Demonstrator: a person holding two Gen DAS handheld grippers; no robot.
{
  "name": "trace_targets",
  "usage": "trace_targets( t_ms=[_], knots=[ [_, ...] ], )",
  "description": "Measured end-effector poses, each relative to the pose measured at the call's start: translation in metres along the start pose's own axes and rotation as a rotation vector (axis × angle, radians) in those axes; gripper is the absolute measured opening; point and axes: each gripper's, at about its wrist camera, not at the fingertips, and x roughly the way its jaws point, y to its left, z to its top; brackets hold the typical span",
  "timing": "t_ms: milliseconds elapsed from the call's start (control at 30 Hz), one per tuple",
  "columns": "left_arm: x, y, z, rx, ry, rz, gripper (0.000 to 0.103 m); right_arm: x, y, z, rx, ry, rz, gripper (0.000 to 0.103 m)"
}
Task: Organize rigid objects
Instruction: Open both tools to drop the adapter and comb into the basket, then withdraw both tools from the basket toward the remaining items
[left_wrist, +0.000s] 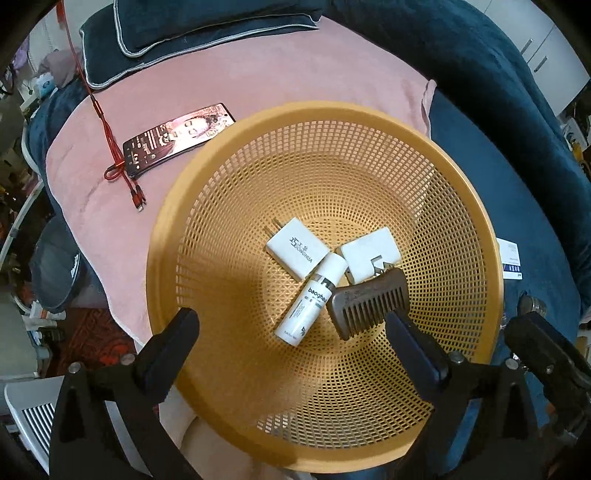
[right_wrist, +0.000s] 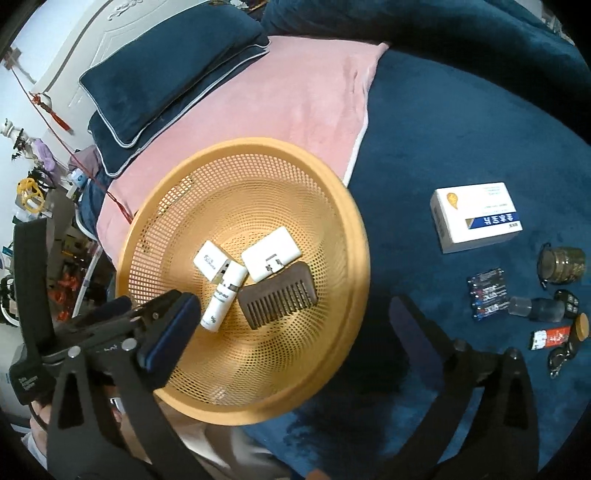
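A round orange mesh basket (left_wrist: 229, 369) sits on a bed, half on a pink blanket (left_wrist: 258, 85) and half on a dark blue cover (right_wrist: 443, 122). Inside it, from left to right, lie a white charger block (left_wrist: 297, 247) with its prongs pointing up-left, a white tube (left_wrist: 312, 301) printed with dark lettering, a second white plug adapter (left_wrist: 369, 254) and a dark wooden comb (left_wrist: 371, 306). The tube rests against the first charger, and the comb overlaps the lower edge of the adapter, its broad teeth pointing toward the cameras.

The left gripper (left_wrist: 291, 328) hangs over the basket with its fingers spread wide and nothing between the pads; the tube and comb lie below the gap, the comb just beside the right-hand finger. The right gripper (right_wrist: 293, 312) is likewise wide open and empty, with the comb below its gap.

To the left of the basket, a phone (left_wrist: 177, 138) and a red cable (left_wrist: 110, 147) lie on the pink blanket. To its right, on the blue cover, are a white box (right_wrist: 476, 218), a pack of batteries (right_wrist: 487, 297), a glass jar (right_wrist: 561, 266) and key fobs (right_wrist: 567, 301).
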Motion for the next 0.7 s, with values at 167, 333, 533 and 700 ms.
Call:
trace_targets(
  t_ms=[167,333,533,700],
  knots=[
    [-0.001,-0.004,-0.006,0.010,0.005,0.007,0.101,-0.001,-0.004,-0.005,0.000,0.011,-0.012,0.103],
    [-0.002,-0.008,-0.009,0.015,0.007,0.009,0.101,-0.003,-0.006,-0.010,-0.003,0.019,-0.016,0.103],
    [-0.005,-0.013,-0.014,0.021,0.006,0.014,0.101,-0.006,-0.009,-0.013,0.000,0.019,-0.010,0.103],
    [-0.007,-0.020,-0.017,0.035,0.005,0.014,0.101,-0.010,-0.014,-0.017,0.012,0.016,-0.008,0.103]
  ],
)
